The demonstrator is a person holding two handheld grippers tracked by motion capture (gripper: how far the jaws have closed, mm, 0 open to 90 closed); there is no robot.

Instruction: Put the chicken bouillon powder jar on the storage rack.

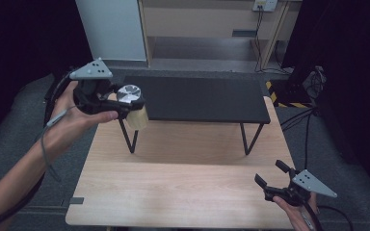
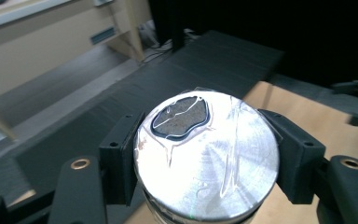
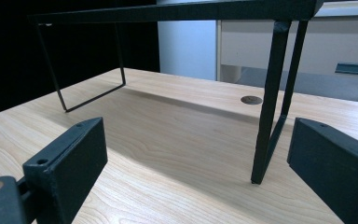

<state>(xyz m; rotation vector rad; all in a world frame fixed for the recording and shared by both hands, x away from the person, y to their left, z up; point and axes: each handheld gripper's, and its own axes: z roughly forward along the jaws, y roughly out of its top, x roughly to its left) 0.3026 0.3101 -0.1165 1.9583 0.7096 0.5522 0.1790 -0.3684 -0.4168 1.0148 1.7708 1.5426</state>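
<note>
A jar with a shiny silver lid (image 1: 128,93) and a pale tan body (image 1: 138,118) hangs in the air at the left front corner of the black shelf (image 1: 197,98). My left gripper (image 1: 125,103) is shut on it, one jaw on each side of the lid (image 2: 207,154). The lid bears a dark patch and strips of clear tape. My right gripper (image 1: 271,174) stands open low over the wooden table (image 1: 183,192) near its front right corner. Between its fingers (image 3: 67,163) I see the shelf's thin black legs (image 3: 268,112).
The black shelf stands on wire legs across the back half of the table. A round grommet (image 3: 251,99) sits in the tabletop behind the legs. A white panel and wooden furniture (image 1: 207,24) stand beyond the table, with cables (image 1: 313,84) on the floor at right.
</note>
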